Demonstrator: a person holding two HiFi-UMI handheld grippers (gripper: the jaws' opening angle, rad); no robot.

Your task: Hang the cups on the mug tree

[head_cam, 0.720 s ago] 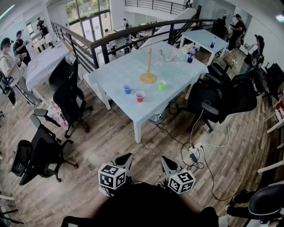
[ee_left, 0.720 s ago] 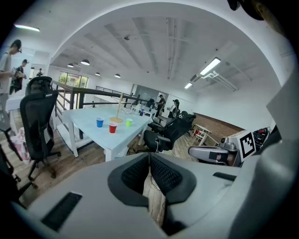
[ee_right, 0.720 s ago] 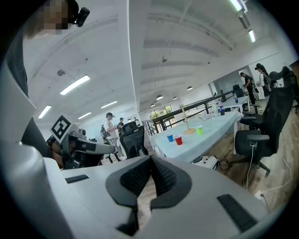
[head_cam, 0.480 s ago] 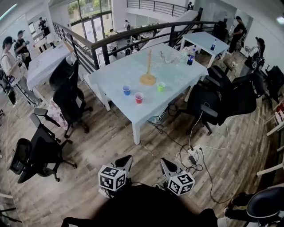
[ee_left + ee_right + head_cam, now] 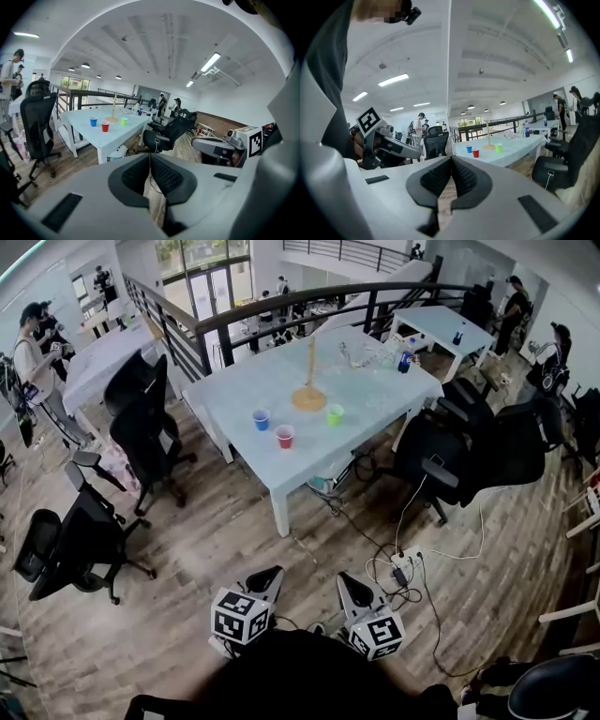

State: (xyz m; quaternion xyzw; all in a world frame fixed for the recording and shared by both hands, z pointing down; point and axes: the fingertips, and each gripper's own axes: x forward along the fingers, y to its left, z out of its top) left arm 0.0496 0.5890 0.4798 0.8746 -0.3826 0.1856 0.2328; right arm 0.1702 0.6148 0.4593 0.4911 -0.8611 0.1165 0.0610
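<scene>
Table slid a touch up and left in the head view since a moment ago, nothing else shifted. Both claws, left gripper (image 5: pixel 265 576) and right gripper (image 5: pixel 352 583), are pressed together on nothing, held low and well apart from the table (image 5: pixel 375 399). Blue cup (image 5: pixel 261 419), red cup (image 5: pixel 284 436) and green cup (image 5: pixel 334 413) sit near the mug tree (image 5: pixel 308 390). They look like light, thin, squashy plastic, so I'd pinch one wall at the rim, gently

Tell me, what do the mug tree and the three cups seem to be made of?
Mug tree: probably wood, matte tan pole and round base. Cups: likely plastic, solid bright blue, red and green; too small to be sure.
</scene>
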